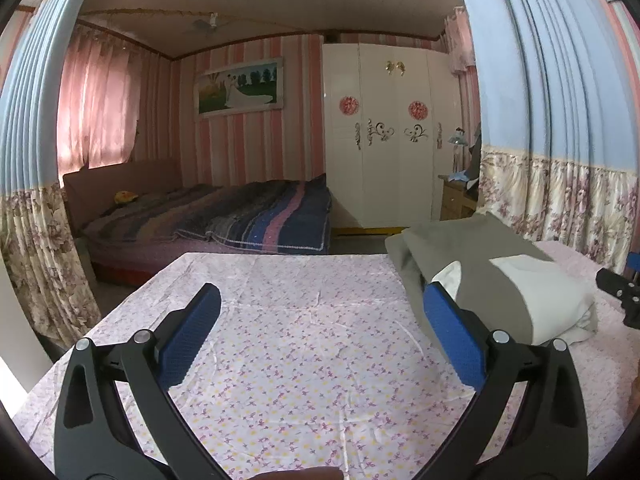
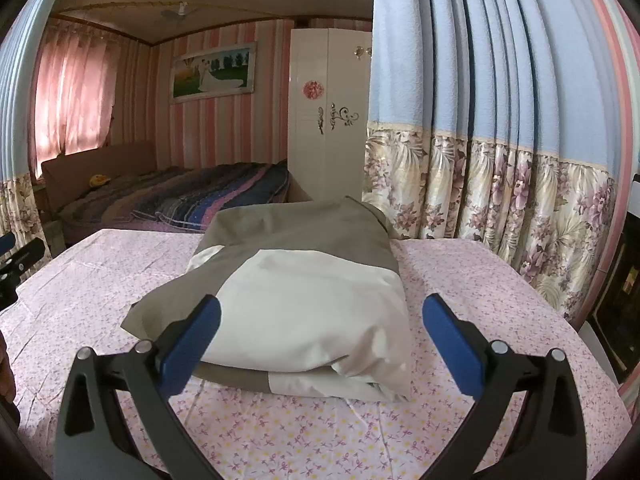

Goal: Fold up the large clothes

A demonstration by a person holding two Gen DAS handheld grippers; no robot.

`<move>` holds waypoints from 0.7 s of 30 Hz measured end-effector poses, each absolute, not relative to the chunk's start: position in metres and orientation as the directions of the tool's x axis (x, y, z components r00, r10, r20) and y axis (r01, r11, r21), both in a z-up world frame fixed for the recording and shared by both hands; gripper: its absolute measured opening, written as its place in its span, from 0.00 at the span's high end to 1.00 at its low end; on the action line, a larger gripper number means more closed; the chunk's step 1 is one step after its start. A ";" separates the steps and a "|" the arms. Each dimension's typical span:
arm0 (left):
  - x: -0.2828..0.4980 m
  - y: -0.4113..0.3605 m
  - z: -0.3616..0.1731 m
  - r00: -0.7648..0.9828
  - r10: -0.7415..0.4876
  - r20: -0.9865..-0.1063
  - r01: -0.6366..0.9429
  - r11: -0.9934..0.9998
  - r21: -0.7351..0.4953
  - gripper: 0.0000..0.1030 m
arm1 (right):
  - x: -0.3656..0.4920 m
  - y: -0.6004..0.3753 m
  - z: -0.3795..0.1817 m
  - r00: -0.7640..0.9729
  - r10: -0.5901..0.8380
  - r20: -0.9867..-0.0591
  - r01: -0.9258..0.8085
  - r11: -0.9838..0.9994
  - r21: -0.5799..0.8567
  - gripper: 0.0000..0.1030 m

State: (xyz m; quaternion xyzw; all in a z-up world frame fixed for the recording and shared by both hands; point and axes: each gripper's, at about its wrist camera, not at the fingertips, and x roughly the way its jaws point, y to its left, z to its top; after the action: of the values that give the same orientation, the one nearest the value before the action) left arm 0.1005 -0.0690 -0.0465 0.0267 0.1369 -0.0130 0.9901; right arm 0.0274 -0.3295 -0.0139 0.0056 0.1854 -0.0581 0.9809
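Striped bed (image 1: 224, 216), white wardrobe (image 1: 384, 132), floral curtain (image 2: 500, 184), framed picture (image 1: 239, 90).

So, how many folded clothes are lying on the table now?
1: the folded grey-and-white garment lies on the flowered tablecloth, ahead of the open right gripper. Others may lie outside the view.

One folded garment (image 2: 304, 292) lies at twelve o'clock on one floral sheet (image 2: 320, 432). Two grippers show, left (image 1: 320, 340) and right (image 2: 320, 340), each with two blue pads. Farther off: one bed (image 1: 208, 216), one wardrobe (image 1: 384, 136), one framed picture (image 1: 239, 86).
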 end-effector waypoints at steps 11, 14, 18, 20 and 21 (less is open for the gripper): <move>0.103 -0.070 -0.047 0.957 -0.036 -0.289 0.044 0.999 0.022 0.03 | 0.029 -0.332 -0.016 0.923 -0.108 -0.369 0.109 0.994 -0.017 0.02; 0.104 -0.068 -0.048 0.955 -0.039 -0.295 0.044 0.999 0.012 0.03 | 0.029 -0.332 -0.016 0.923 -0.108 -0.370 0.109 0.994 -0.019 0.02; 0.105 -0.066 -0.048 0.951 -0.052 -0.304 0.051 0.999 -0.011 0.03 | 0.030 -0.332 -0.017 0.922 -0.107 -0.373 0.106 0.994 -0.022 0.02; 0.105 -0.066 -0.047 0.951 -0.055 -0.304 0.053 0.998 -0.016 0.03 | 0.030 -0.332 -0.017 0.922 -0.107 -0.371 0.107 0.994 -0.022 0.02; 0.105 -0.065 -0.047 0.950 -0.058 -0.305 0.055 0.998 -0.019 0.03 | 0.030 -0.332 -0.017 0.922 -0.107 -0.372 0.107 0.994 -0.022 0.02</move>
State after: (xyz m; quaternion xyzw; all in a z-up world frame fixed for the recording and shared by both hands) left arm 0.1054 -0.0653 -0.0474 -0.0053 0.1548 -0.0287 0.9875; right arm 0.0301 -0.3319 -0.0167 -0.0008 0.1899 -0.0546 0.9803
